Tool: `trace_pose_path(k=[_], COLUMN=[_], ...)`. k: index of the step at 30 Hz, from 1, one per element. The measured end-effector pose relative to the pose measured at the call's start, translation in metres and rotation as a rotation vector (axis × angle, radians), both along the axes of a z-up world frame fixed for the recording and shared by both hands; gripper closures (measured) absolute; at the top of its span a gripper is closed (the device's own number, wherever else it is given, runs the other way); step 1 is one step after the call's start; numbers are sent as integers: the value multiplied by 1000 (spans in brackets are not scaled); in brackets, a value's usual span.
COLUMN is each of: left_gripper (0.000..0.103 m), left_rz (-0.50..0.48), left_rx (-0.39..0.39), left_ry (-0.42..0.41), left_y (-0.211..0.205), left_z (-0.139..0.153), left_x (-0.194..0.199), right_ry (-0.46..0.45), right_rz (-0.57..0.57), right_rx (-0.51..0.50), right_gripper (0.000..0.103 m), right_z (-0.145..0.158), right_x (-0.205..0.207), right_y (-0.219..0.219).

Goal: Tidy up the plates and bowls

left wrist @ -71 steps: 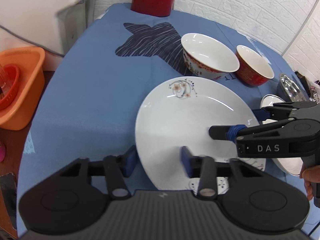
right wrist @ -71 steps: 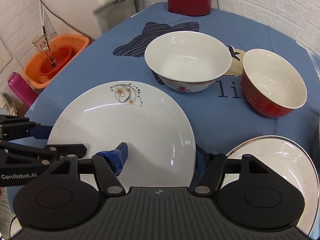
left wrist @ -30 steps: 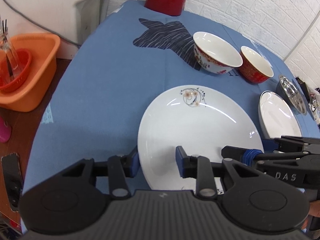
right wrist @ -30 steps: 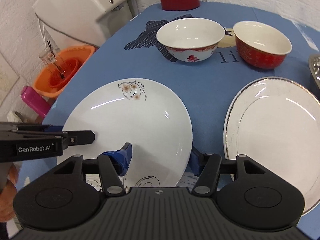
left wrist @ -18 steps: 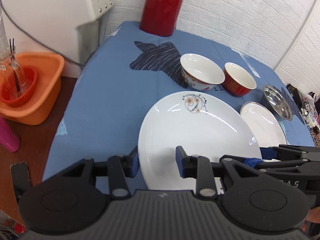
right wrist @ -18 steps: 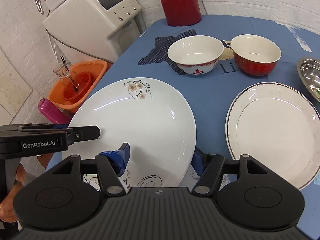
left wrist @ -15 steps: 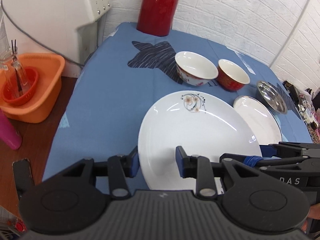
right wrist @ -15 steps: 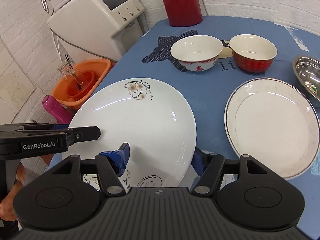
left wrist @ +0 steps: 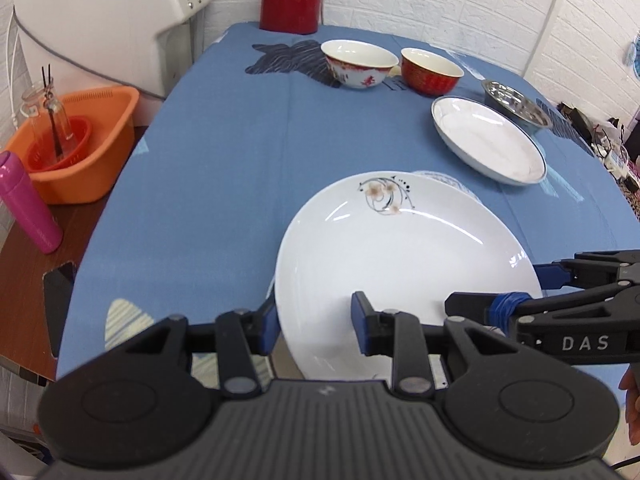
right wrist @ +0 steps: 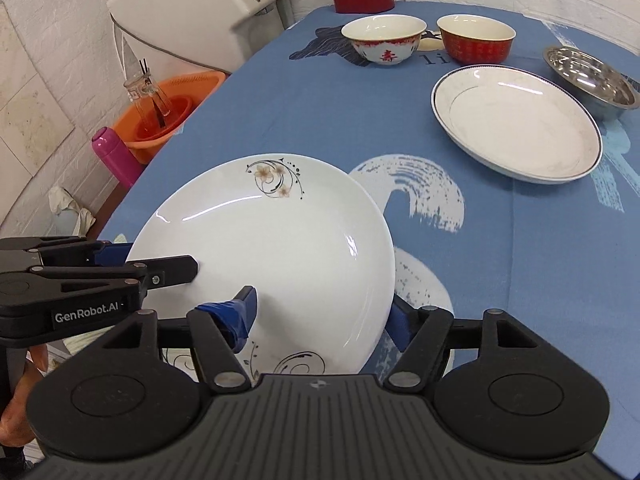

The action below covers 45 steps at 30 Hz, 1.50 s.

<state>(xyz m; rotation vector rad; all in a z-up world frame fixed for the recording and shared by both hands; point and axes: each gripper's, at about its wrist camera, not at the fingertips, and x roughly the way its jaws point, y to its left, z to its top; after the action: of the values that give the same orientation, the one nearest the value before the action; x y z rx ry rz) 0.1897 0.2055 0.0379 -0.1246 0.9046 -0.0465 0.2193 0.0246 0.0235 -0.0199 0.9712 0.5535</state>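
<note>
Above the blue tablecloth [left wrist: 224,168], both tools [left wrist: 314,322] [right wrist: 320,312] clamp the flowered plate's [left wrist: 400,248] near rim.

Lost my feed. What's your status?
Left gripper and right gripper both shut on floral plate, held over the tablecloth. Rimmed plate ahead, path clear.

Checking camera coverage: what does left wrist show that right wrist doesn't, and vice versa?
Left wrist only: dark phone-like slab on the side surface, cluttered items past the table's right edge.
Right wrist only: crumpled cloth on the floor.
Both: floral plate held by left gripper and right gripper, rimmed plate, two bowls, steel bowl, orange basin.
</note>
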Motion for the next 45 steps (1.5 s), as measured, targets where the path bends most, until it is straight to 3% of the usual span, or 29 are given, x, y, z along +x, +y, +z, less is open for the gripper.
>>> trace_pose_path(k=[6,8,10,14,19,24,28,32,39,42,45], left_gripper=[69,59,43,40,39,39,38,38,35,35,35], left_rz=[-8,-20,-38,-21,-30,-26,-31,-65,-147,-156,-145], left_rx=[-12,-23,-46,-34,-112,-82,-85,-75,-144,-176,-176], left_ry=[-27,-30,-31,-16,1,-42,-61,-74,-42,6,65], left_y=[1,1,2,6,26,33,29,8,-45,-68,-88], left_z=[0,0,0,3,5,20,34,45,52,43,27], left_x=[-15,-18,-20,-23,-28,-33,-20,6,98,148,189], right_ry=[-8,-5,2,6,6,12,-13,-43,-14,-11,13], right_rz=[9,11,17,36,48,52,41,-10,-282,-363,-374], right_rx=[-6,-1,8,-1,-19,-14,13,-7,34,24,30], right_gripper=[48,48,48,48,48,50,50,49,48,48,48], right_z=[-6,-6,-6,-7,-10,-10,7,26,39,34,24], right_x=[-7,-6,-6,-6,-3,-3,-1,13,83,126,167], right_y=[3,2,0,0,4,1,-13,-50,-140,-154,-150])
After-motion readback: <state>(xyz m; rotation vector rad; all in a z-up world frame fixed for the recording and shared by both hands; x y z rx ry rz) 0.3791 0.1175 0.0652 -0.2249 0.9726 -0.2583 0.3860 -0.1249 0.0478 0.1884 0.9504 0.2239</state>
